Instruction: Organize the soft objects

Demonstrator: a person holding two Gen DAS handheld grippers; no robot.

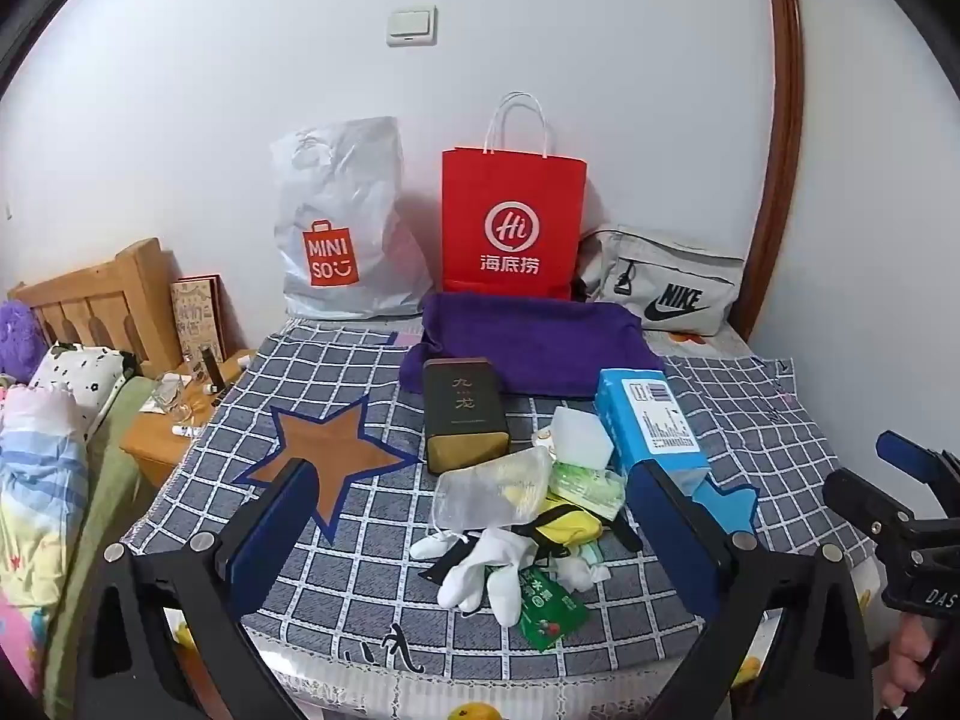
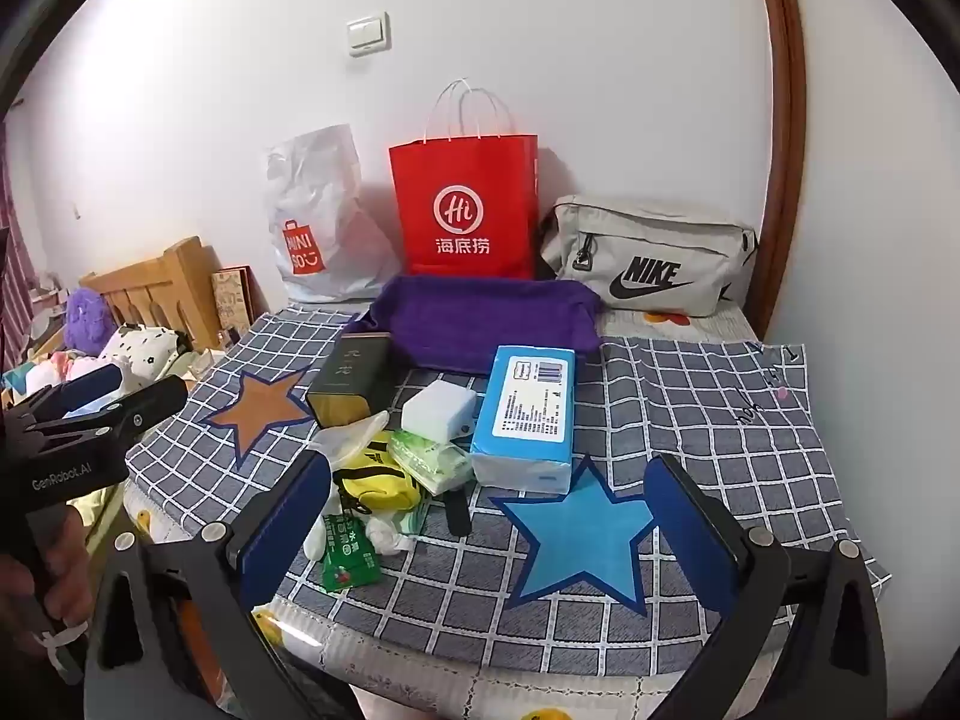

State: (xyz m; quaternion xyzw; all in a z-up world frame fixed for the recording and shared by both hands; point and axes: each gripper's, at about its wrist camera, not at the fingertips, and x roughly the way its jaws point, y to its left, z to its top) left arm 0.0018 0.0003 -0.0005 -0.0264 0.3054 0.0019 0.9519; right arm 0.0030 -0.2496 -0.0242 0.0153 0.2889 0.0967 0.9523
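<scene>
A pile of small items lies on a checked cloth (image 1: 372, 588): a white glove (image 1: 480, 564), a yellow pouch (image 1: 564, 525), a clear plastic bag (image 1: 492, 486), a green tissue pack (image 1: 585, 483), a white sponge block (image 1: 579, 435), a green sachet (image 1: 549, 609). A blue tissue pack (image 1: 651, 420) and a dark tin (image 1: 462, 414) stand behind them, before a purple towel (image 1: 528, 342). My left gripper (image 1: 474, 534) is open, low at the table's near edge, around the pile. My right gripper (image 2: 486, 528) is open and empty over a blue star patch (image 2: 579, 534).
A white MINISO bag (image 1: 348, 228), a red paper bag (image 1: 513, 222) and a grey Nike pouch (image 1: 666, 279) stand against the wall at the back. A wooden bed and nightstand (image 1: 162, 438) lie to the left. A brown star patch (image 1: 330, 450) marks the cloth.
</scene>
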